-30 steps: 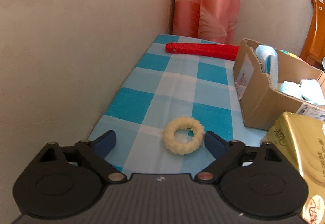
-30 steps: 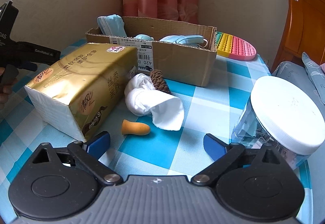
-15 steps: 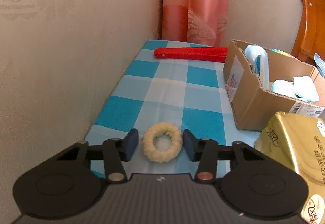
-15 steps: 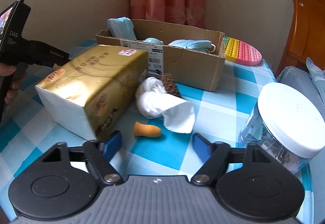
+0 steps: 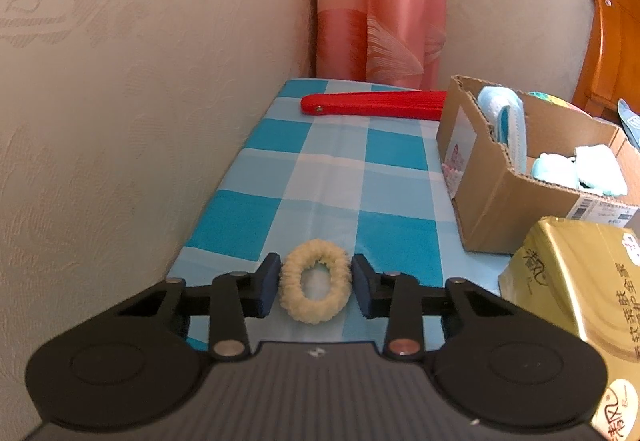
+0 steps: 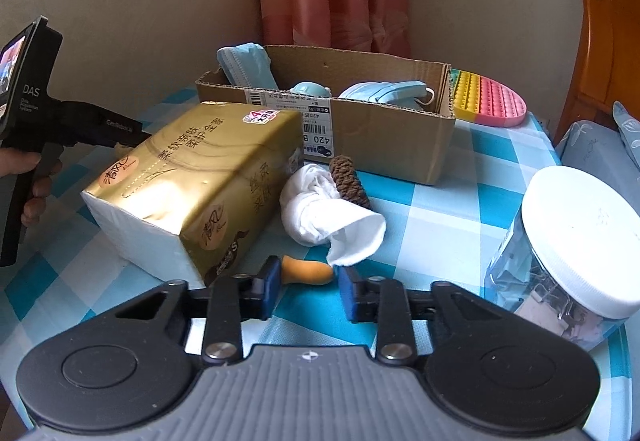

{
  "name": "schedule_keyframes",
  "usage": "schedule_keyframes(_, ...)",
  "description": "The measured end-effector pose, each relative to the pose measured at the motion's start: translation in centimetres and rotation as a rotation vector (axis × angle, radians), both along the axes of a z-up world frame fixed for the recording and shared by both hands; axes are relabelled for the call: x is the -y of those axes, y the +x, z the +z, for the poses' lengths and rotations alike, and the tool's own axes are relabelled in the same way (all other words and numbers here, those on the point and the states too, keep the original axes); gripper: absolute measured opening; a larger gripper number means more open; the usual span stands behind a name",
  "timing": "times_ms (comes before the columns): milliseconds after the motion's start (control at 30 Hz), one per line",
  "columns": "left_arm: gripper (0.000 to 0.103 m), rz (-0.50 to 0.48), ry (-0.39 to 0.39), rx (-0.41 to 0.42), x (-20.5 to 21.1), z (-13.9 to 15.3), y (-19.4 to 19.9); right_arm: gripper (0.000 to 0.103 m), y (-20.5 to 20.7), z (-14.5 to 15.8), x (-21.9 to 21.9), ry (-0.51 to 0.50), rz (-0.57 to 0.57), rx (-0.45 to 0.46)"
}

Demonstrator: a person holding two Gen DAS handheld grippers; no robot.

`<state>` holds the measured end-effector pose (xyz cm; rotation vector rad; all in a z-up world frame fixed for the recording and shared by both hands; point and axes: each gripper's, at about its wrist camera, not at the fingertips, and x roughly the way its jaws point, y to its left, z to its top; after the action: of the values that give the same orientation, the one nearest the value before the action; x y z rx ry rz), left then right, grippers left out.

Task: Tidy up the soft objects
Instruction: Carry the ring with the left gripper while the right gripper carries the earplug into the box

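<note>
A cream fluffy hair tie (image 5: 315, 280) lies on the checked tablecloth (image 5: 352, 177). My left gripper (image 5: 316, 283) is shut on the tie, with a blue pad touching each side of it. My right gripper (image 6: 308, 283) has its jaws close around a small orange gourd-shaped toy (image 6: 307, 270) on the cloth; its left pad touches the toy, and a small gap shows at its right pad. A rolled white sock (image 6: 328, 207) lies just behind it. A cardboard box (image 6: 360, 121) holds blue face masks (image 6: 384, 91); it also shows in the left wrist view (image 5: 516, 177).
A gold tissue pack (image 6: 192, 181) lies left of the sock, also in the left view (image 5: 576, 301). A pine cone (image 6: 348, 179), a white-lidded clear jar (image 6: 576, 241), a rainbow pop toy (image 6: 492, 97), a red folded fan (image 5: 372, 104), the wall at left and a wooden chair (image 6: 608, 41).
Both grippers have closed in: the left jaws from wide open onto the hair tie, the right jaws from wide open to around the orange toy. Both moved forward slightly.
</note>
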<state>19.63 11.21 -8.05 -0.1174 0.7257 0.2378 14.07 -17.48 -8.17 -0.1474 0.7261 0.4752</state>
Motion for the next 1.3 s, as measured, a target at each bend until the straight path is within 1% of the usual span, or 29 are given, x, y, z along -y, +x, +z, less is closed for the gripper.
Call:
schedule_keyframes(167, 0.033, -0.015, 0.005, -0.007, 0.3, 0.4, -0.3, 0.033, -0.3, 0.3, 0.5, 0.018, -0.002, -0.015)
schedule_keyframes(500, 0.033, -0.068, 0.018, -0.031, 1.4, 2.2, -2.9, 0.033, -2.3, 1.9, 1.7, -0.006, 0.030, 0.021)
schedule_keyframes(733, 0.033, -0.119, 0.024, -0.044, 2.6, 4.4, -5.4, 0.033, -3.5, 2.7, 2.2, -0.050, 0.076, 0.045)
schedule_keyframes(933, 0.033, -0.196, 0.021, -0.025, 4.6, 6.7, -6.8, 0.033, -4.0, 4.1, 2.9, -0.056, 0.099, 0.070)
schedule_keyframes(1100, 0.033, -0.256, -0.007, -0.004, 6.1, 8.3, -6.6, 0.033, -3.1, 5.8, 3.1, -0.062, 0.109, 0.110)
schedule_keyframes(1300, 0.033, -0.297, -0.015, 0.014, 7.3, 9.5, -5.5, 0.033, 0.3, 8.3, 2.7, -0.062, 0.100, 0.178)
